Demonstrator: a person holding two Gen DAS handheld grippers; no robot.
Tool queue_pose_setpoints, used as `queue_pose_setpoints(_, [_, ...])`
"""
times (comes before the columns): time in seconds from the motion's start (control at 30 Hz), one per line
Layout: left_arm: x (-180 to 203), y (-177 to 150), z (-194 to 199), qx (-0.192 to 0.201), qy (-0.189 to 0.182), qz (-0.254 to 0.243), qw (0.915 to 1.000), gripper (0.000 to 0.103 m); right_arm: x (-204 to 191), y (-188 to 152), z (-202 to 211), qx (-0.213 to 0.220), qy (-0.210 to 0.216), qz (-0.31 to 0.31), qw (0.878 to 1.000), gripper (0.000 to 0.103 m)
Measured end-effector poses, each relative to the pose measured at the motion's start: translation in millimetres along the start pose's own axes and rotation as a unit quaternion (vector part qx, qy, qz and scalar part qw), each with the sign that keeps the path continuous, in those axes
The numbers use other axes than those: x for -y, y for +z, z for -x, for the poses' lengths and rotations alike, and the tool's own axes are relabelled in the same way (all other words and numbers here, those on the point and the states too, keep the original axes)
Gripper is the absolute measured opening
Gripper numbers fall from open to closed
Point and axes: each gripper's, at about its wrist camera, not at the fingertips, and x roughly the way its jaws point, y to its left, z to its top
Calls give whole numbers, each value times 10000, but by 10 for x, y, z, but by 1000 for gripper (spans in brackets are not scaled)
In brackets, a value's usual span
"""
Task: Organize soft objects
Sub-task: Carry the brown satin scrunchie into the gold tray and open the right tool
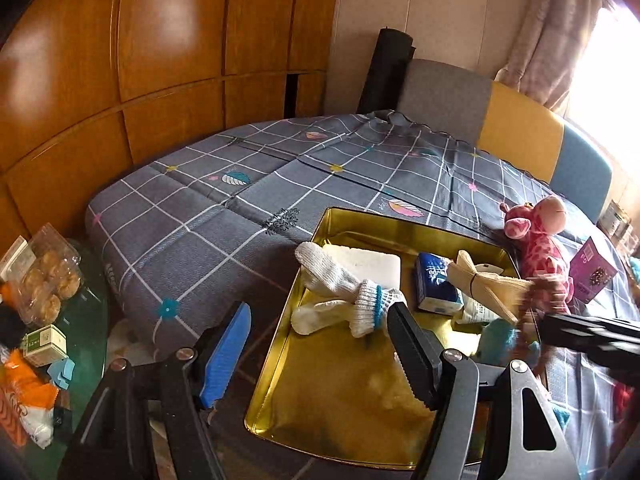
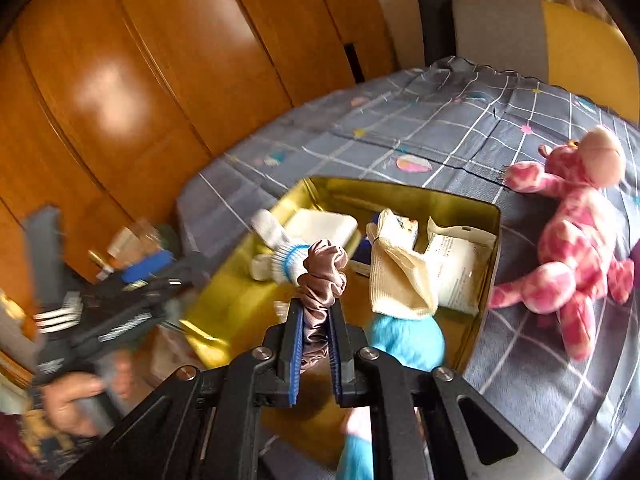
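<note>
Scrunchie (image 2: 320, 276), brown satin, was clamped in the right gripper (image 2: 316, 320) directly above the gold tray (image 2: 486, 280) (left gripper (image 1: 320, 336) hovered nearby, jaws apart, empty).

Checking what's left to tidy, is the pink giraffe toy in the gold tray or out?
Out. The giraffe toy lies on the bedspread beside the tray's right wall.

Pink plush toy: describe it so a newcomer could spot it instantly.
Start at the bed with the grey checked sheet, then find the gold tin tray lying on it. The pink plush toy sprawls on the sheet just outside the tray's right wall. It is the only pink-and-white spotted animal, and it is not in the tray.
</note>
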Motion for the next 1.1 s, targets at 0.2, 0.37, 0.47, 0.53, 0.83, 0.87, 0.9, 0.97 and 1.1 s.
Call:
queue_pose_setpoints(0.2, [39, -38, -44, -78, -76, -60, 9999, 72, 83, -23, -471, -404, -528, 175, 9976, 15])
queue_pose_setpoints(0.37, [115, -69, -55, -104, -106, -152, 9998, 72, 144, -49, -485, -316, -580, 57, 9978, 31])
queue_pose_setpoints(0.47, [133, -75, -45, -90, -123, -176, 9997, 72, 116, -68, -390, -191, -607, 87, 9979, 33])
queue_pose_setpoints(0.53, [143, -71, -35, -70, -130, -189, 9997, 72, 97, -78, -321, -67, -668, 120, 9977, 33])
queue_pose_setpoints(0.83, [235, -73, 48, 31, -215, -294, 9993, 72, 1, -199, 45, 394, -830, 156, 9956, 33])
queue_pose_setpoints(0.87, [251, -76, 58, 43, -227, -314, 9992, 72, -8, -213, 87, 446, -861, 161, 9952, 33])
queue_pose_setpoints(0.9, [265, -74, 64, 46, -238, -331, 9992, 72, -16, -223, 123, 491, -886, 168, 9947, 33])
queue_pose_setpoints(0.97, [299, -78, 78, 54, -270, -371, 9989, 72, -20, -246, 199, 583, -948, 166, 9936, 33])
queue_pose_setpoints(1.1, [366, -86, 117, 85, -321, -445, 9985, 72, 9, -312, 352, 750, -1085, 102, 9912, 33])
